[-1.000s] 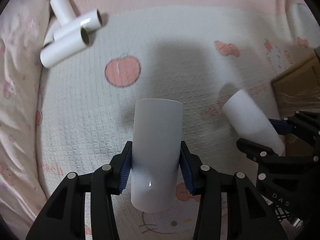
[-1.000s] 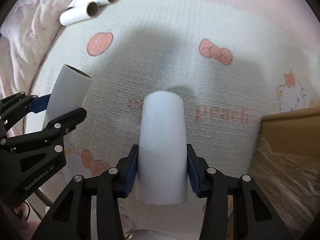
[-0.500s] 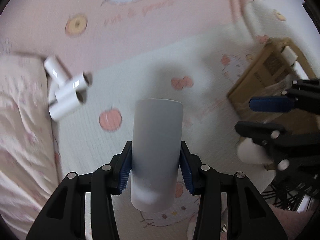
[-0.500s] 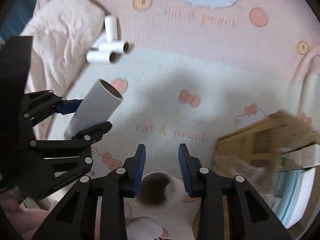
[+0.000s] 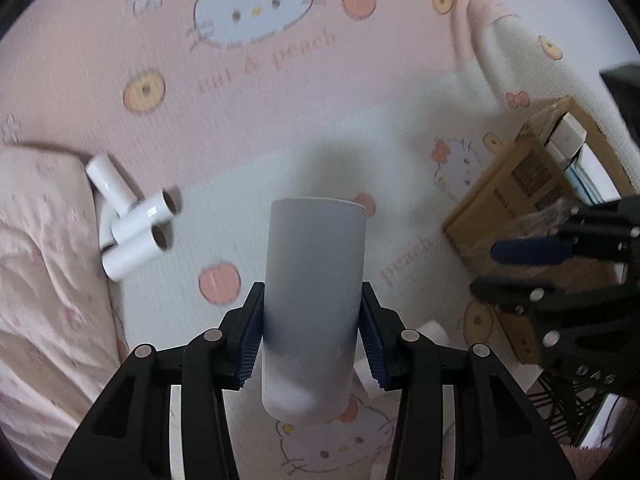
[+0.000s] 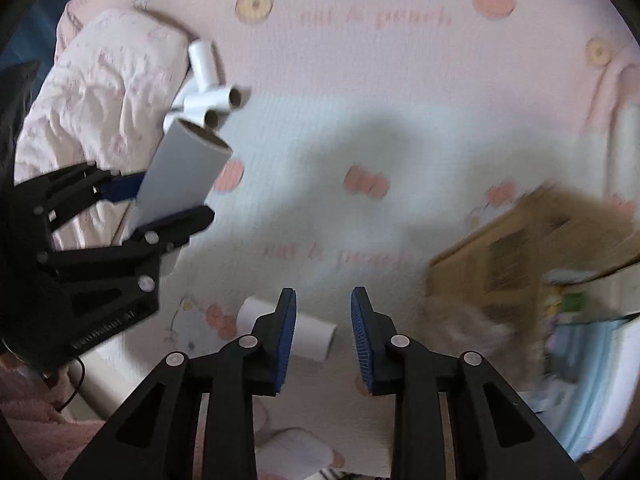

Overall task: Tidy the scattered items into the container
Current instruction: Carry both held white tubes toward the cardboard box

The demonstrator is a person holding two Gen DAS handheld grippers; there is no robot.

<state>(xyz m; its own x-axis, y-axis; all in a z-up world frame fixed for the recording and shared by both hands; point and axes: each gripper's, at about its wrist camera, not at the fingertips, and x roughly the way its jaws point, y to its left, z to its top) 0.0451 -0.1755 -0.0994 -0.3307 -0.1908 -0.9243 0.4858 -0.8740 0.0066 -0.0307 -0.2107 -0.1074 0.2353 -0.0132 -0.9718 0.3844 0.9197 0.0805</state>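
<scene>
My left gripper (image 5: 311, 336) is shut on a white paper roll (image 5: 314, 300) and holds it high above the bed; it also shows in the right wrist view (image 6: 184, 172). My right gripper (image 6: 323, 336) is open and empty, above a white roll (image 6: 308, 334) lying on the blanket. Three more white rolls (image 5: 132, 220) lie in a pile beside the pillow, also seen in the right wrist view (image 6: 208, 96). The cardboard box (image 5: 532, 184) stands at the right, blurred in the right wrist view (image 6: 516, 248).
A pink pillow (image 5: 44, 264) lies at the left. A pink and white cartoon-print blanket (image 5: 256, 132) covers the bed. The right gripper (image 5: 560, 276) shows at the right edge of the left wrist view, near the box.
Both grippers have risen well above the bed. My right gripper opened and let its roll go; the roll now lies on the blanket below. The left still holds its roll.
</scene>
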